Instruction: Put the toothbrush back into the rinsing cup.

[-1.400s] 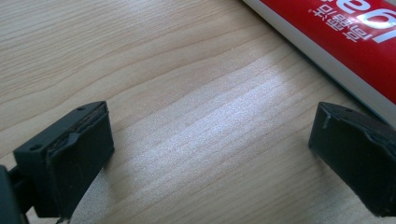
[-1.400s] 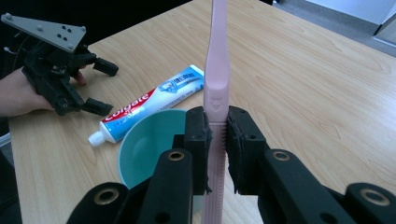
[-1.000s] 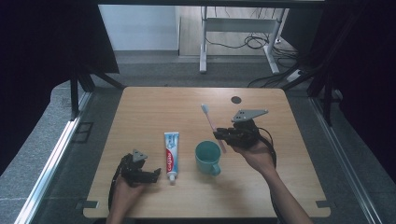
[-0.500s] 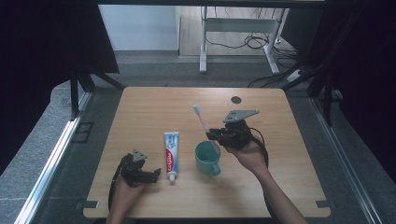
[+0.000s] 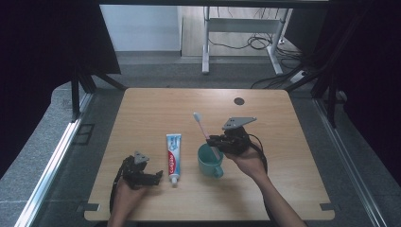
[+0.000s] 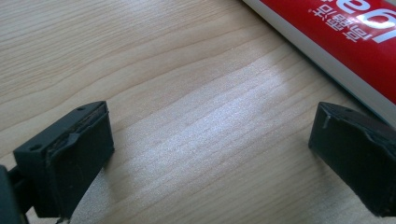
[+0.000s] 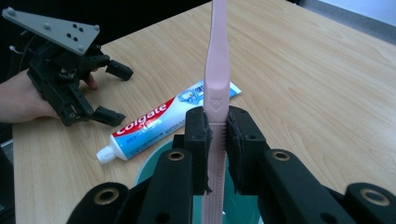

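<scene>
Since the earlier frames, the right hand-held gripper [image 5: 218, 140] has moved left and down with the pink toothbrush [image 5: 202, 126], clamped between its jaws; the handle's lower end is now inside the teal cup [image 5: 209, 161]. Nearer, the left hand-held gripper [image 5: 152, 177] rests wide open on the table [image 5: 283, 156], just beside the toothpaste tube [image 5: 173, 151].

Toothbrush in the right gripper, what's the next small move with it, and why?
Probably lower it a little further, then open the jaws. The right gripper is clamped on the pink toothbrush, whose lower end already hangs over the mouth of the teal cup, head up. The left gripper rests open beside the toothpaste tube, clear of the path.
</scene>
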Action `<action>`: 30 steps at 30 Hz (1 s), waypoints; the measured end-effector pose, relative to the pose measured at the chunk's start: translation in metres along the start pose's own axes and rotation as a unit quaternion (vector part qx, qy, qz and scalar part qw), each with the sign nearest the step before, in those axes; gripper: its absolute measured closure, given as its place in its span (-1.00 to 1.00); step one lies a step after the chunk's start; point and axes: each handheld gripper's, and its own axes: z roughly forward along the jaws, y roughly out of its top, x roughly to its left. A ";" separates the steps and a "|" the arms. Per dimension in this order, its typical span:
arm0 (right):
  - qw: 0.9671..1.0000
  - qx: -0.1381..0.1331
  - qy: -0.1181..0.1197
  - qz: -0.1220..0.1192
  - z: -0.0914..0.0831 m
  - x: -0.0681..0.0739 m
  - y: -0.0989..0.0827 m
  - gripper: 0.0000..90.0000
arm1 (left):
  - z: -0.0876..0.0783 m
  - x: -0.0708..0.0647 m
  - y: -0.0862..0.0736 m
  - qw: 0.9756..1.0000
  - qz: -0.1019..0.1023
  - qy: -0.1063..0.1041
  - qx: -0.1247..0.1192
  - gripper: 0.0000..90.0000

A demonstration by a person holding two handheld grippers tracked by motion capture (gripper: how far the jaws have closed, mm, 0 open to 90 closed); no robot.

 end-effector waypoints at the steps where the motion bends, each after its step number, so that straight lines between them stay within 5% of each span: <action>1: 1.000 0.001 0.000 0.000 0.001 0.000 -0.002 0.75 | 0.000 0.000 0.000 1.000 0.000 0.000 0.000 -1.00; 30: 0.998 0.055 0.021 0.022 0.033 -0.002 -0.034 0.74 | 0.000 0.000 0.000 1.000 0.000 0.000 -0.001 -1.00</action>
